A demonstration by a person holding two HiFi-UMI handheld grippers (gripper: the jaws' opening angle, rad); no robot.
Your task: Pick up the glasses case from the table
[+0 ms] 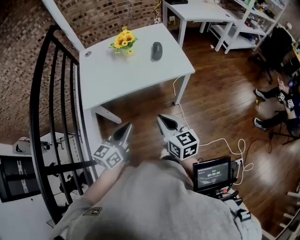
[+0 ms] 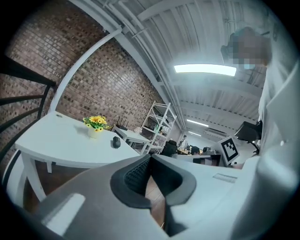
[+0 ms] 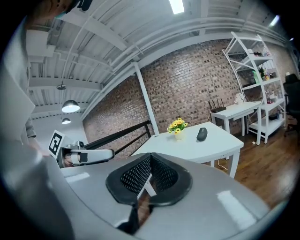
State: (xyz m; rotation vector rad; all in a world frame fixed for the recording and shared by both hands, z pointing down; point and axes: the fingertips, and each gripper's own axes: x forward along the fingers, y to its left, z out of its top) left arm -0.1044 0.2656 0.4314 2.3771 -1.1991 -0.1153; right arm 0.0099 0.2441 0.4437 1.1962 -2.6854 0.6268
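Observation:
The glasses case [image 1: 157, 50] is a dark oval lying on the white table [image 1: 140, 75], to the right of a small pot of sunflowers [image 1: 123, 41]. Both grippers hang over the wooden floor, short of the table's near edge and well apart from the case. My left gripper [image 1: 127, 127] and right gripper [image 1: 161, 118] point toward the table, and each is shut with nothing between its jaws. In the left gripper view the case [image 2: 116, 142] is small beyond the shut gripper [image 2: 150, 157]. The right gripper view shows the case [image 3: 201, 134] far past the closed tips [image 3: 150, 157].
A black curved railing [image 1: 42, 117] runs along the left. Another white table [image 1: 201, 9] and white shelving [image 1: 253, 23] stand at the back right. A person's feet [image 1: 276, 103] are at the far right. A small monitor [image 1: 213, 173] and a white cable [image 1: 225, 140] are near my right side.

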